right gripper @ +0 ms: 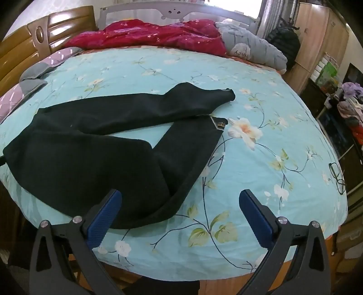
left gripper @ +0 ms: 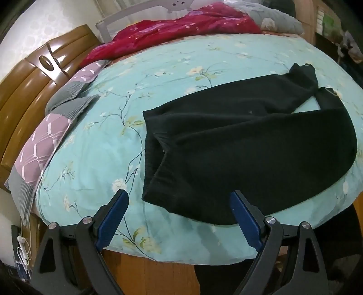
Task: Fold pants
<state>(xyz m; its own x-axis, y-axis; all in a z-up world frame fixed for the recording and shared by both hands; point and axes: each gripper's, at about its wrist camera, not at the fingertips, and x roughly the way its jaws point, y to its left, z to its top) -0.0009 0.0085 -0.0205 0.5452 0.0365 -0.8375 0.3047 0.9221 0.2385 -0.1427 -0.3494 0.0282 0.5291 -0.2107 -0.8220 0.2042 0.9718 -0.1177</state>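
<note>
Floral bedspread (right gripper: 261, 90), black pants (right gripper: 95, 149) spread flat, left tongs (left gripper: 179, 199) apart, right tongs (right gripper: 180, 199) apart, both empty

Even indoor light, moderately bright. Glare on glossy headboard (left gripper: 34, 74), blown-out window (right gripper: 233, 4) at top edge. Strong fisheye bending, dark vignette in corners. Black pants (right gripper: 95, 145) lose detail.

I see black pants (left gripper: 249, 145) (right gripper: 95, 145) | spread flat on the bed (left gripper: 181, 74) (right gripper: 261, 158), unfolded | waistband toward the headboard side | legs splayed in a narrow V, cuffs apart | near leg at bed's front edge
</note>
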